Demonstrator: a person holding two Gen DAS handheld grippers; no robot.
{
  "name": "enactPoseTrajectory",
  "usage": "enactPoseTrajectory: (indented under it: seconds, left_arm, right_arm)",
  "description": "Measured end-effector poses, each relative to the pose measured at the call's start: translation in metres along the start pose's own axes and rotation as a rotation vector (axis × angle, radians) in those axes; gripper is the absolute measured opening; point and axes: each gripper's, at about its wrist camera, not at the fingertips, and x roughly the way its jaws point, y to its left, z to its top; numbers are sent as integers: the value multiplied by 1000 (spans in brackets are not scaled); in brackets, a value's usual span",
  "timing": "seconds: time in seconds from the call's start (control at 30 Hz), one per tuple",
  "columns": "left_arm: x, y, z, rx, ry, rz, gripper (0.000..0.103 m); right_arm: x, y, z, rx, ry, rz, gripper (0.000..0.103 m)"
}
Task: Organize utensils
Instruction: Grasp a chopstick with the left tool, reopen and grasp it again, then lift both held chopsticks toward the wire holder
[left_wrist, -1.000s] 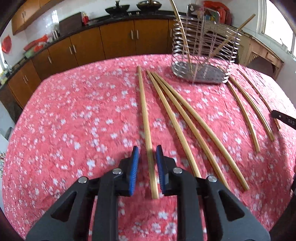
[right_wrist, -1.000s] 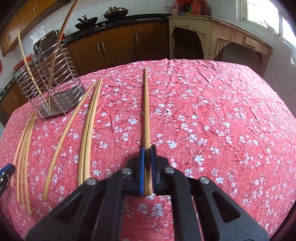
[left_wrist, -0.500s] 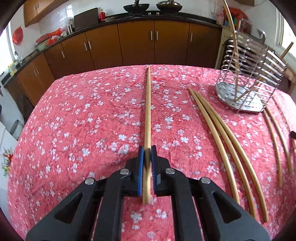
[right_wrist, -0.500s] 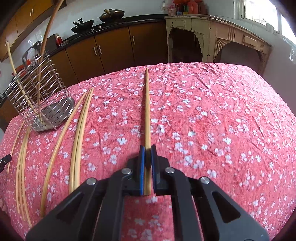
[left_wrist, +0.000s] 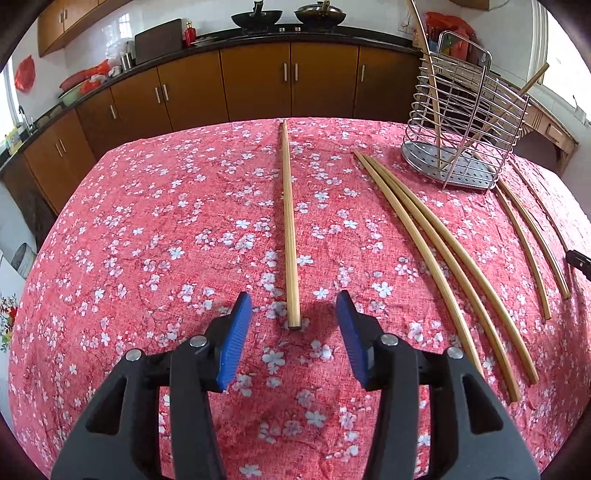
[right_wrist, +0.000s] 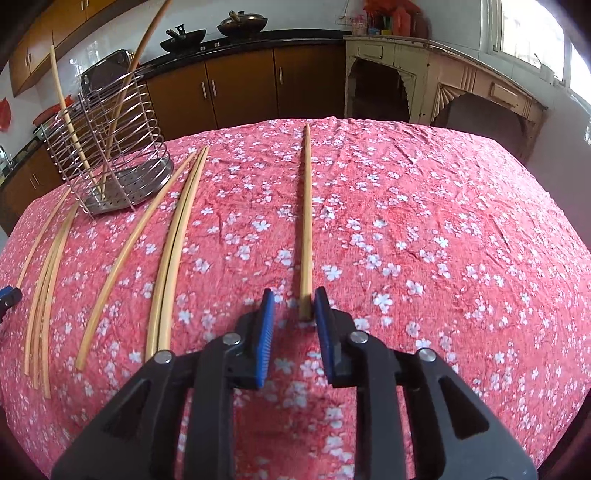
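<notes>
- The left tongs (left_wrist: 294, 310) stand wide apart, holding nothing, just above the near end of a straight wooden stick (left_wrist: 288, 221) that lies flat on the desk (left_wrist: 147, 221).
- The right tongs (right_wrist: 294, 306) are partly apart; another stick (right_wrist: 306, 221) lies with its near end between the pads, close to the right one; contact cannot be told.
- More sticks (left_wrist: 436, 254) lie loose on the desk, some beside a wire utensil holder (left_wrist: 461, 125), which holds two leaning sticks.
- A red cloth with white blossoms (right_wrist: 424, 240) covers the desk, creased.
- Beyond stand brown kitchen cabinets (left_wrist: 258, 85), a dark counter with two woks (left_wrist: 288, 7), and a pale worn sideboard (right_wrist: 443, 85) under a window.
</notes>
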Motion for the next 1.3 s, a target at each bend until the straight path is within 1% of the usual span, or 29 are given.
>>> enactPoseTrajectory:
  seconds: [0.07, 0.2, 0.3, 0.33, 0.47, 0.57, 0.6, 0.63, 0.67, 0.73, 0.9, 1.03, 1.2, 1.3]
  left_arm:
    - [1, 1, 0, 0, 0, -1, 48]
    - [-1, 2, -3, -5, -1, -3, 47]
    - [0, 8, -3, -14, -3, -1, 43]
    - [-1, 9, -4, -18, -3, 2, 40]
    - [-1, 10, -4, -3, -2, 10, 38]
    - [2, 3, -3, 28, -4, 11, 25]
    - [1, 0, -3, 38, -5, 10, 17]
    - [1, -3, -4, 52, -5, 17, 11]
    - [0, -6, -5, 59, -5, 22, 8]
    - [-1, -9, -7, 70, -4, 32, 8]
    - [-10, -2, -15, 41, -12, 3, 7]
    - [-33, 5, -17, 26, -71, -13, 7]
    - [-74, 8, -8, 12, -192, -17, 7]
    - [-102, 14, 1, -12, -284, -16, 7]
  right_arm:
    - [-2, -2, -3, 15, -1, 12, 23]
    - [-3, -3, -3, 11, 0, 6, 23]
    - [-4, -6, -4, 19, -1, 10, 22]
    - [-4, -7, -3, 27, -2, 11, 20]
    - [0, -10, 1, 52, -3, 15, 17]
    - [2, -7, 4, 36, -2, -4, 16]
    - [3, -6, 4, 31, -1, -11, 14]
    - [2, -6, 4, 22, -1, -14, 8]
    - [2, -5, 3, 24, -1, -12, 8]
    - [1, -7, 2, 35, -3, -2, 8]
    - [-11, -11, -5, 43, -25, 11, 7]
    - [-40, -9, -3, 19, -106, -1, 7]
    - [-83, -4, 8, -8, -235, -18, 7]
    - [-107, 0, 17, -16, -308, -16, 7]
